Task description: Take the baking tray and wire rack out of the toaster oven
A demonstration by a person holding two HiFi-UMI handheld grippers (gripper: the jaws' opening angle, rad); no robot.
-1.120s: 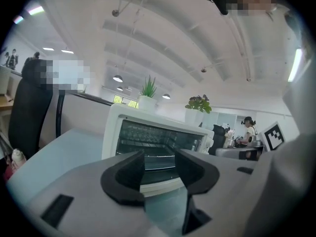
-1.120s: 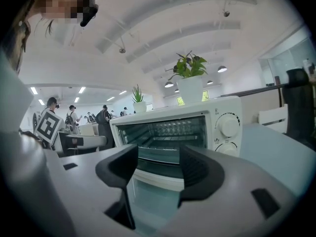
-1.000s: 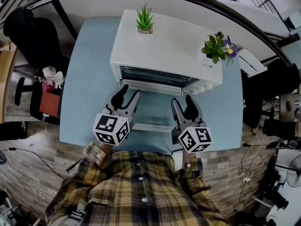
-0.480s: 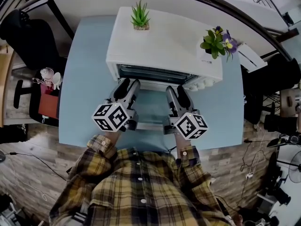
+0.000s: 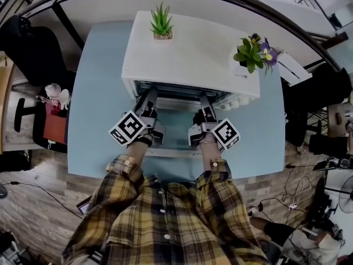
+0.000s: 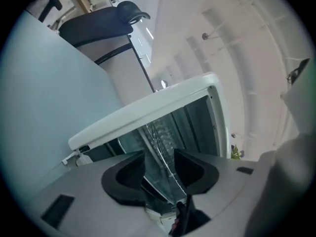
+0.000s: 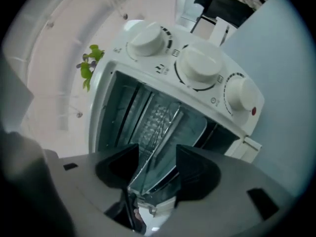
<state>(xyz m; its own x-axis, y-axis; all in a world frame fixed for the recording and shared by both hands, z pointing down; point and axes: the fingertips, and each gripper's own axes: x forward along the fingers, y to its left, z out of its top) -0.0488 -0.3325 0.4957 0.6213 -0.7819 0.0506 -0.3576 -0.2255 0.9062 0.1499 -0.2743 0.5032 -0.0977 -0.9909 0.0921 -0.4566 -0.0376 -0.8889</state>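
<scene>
A white toaster oven [image 5: 187,54] stands on the blue table [image 5: 99,93] with its glass door [image 5: 174,130] folded down. Both grippers reach level into its mouth, rolled on their sides. The front edge of the wire rack [image 6: 163,142] runs between the jaws of my left gripper [image 6: 159,157] [image 5: 146,99]. Those jaws are closing, and a gap still shows on each side of the wire. My right gripper [image 7: 157,152] [image 5: 206,101] straddles the front edge of the wire rack [image 7: 165,117] and the baking tray [image 7: 185,132] under it, pads apart from them.
A spiky green plant [image 5: 161,24] and a flowering plant [image 5: 253,51] stand on the oven's top. Three white knobs [image 7: 202,68] line the oven's right side. A black chair [image 5: 33,43] and a red holder [image 5: 55,123] are left of the table.
Both grippers have moved forward and down over the open door into the oven mouth, rolling onto their sides. The rack's edge now lies between each pair of jaws.
</scene>
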